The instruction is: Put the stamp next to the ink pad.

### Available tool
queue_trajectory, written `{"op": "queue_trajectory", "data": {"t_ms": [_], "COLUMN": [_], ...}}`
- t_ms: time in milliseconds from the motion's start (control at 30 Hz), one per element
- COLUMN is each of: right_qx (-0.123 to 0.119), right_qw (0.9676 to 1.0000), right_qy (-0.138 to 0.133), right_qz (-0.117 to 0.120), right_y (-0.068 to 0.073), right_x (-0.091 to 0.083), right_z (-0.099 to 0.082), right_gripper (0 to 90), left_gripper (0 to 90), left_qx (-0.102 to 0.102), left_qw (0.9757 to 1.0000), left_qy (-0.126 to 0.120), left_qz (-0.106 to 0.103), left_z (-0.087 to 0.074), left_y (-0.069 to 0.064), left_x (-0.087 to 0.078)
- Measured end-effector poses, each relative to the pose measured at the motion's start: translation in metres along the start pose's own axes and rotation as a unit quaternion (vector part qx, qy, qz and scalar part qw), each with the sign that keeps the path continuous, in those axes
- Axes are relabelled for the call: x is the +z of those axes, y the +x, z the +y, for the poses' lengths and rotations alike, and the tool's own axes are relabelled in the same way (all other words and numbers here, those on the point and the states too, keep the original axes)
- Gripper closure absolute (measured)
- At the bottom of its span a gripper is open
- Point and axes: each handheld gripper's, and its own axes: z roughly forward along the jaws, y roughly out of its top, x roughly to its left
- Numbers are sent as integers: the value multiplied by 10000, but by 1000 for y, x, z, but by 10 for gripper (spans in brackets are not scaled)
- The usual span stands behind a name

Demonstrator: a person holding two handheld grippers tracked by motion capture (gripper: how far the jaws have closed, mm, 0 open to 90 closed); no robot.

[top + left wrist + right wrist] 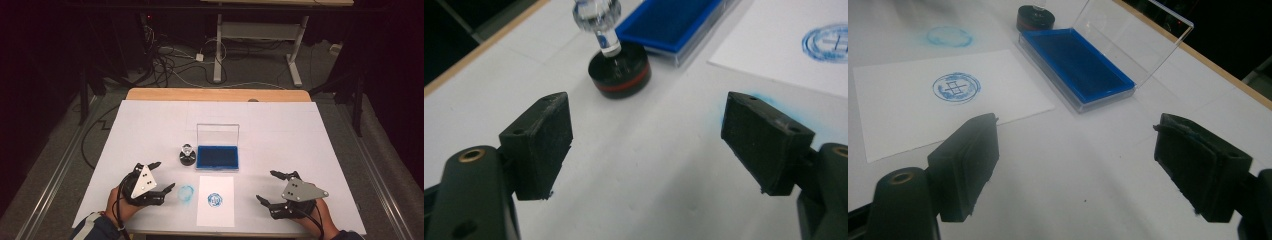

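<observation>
A: Where does the stamping stand?

B: It looks done, or nearly. The sheet of paper [215, 200] at the near middle of the table already carries a round blue stamp mark [215, 200]. There is also a fainter blue ring [186, 192] printed straight on the table cover, just left of the sheet.

A: And the stamp itself?

B: The stamp [187, 154], black base with a clear knob, stands upright just left of the ink pad [217, 157], farther from the person than the paper. Nothing holds it. The pad's clear lid stands open, blue ink exposed.

A: The grippers?

B: The left gripper [157, 176] rests at the near left, jaws spread wide and empty; in the left gripper view the stamp sits well beyond its pads [543, 142]. The right gripper [266, 186] lies near right of the sheet, also gaping with nothing between its jaws.

A: So what's left?

B: I'd judge only tidying: perhaps closing the pad's lid. If another print is wanted, the stamp must be picked up again.
</observation>
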Motion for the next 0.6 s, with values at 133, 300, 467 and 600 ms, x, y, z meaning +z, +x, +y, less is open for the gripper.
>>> {"op": "queue_trajectory", "data": {"t_ms": [133, 300, 467, 600], "right_qx": [-5, -28, -75, -83], "right_qw": [10000, 10000, 10000, 10000], "right_qy": [-7, -28, 6, -6], "right_qz": [20, 40, 18, 7], "right_y": [1, 1, 3, 4], "right_x": [1, 3, 3, 2], "right_z": [1, 2, 4, 6], "right_gripper": [180, 180, 180, 180], "left_gripper": [196, 196, 196, 197], "left_qx": [-75, -153, -160, -32], "left_qw": [9999, 9998, 9998, 10000], "left_qy": [132, 98, 74, -4], "left_qz": [-44, -38, -120, -88], "left_z": [-7, -9, -10, -10], "left_y": [-2, -3, -4, -3], "left_x": [-3, -5, -7, -9]}}
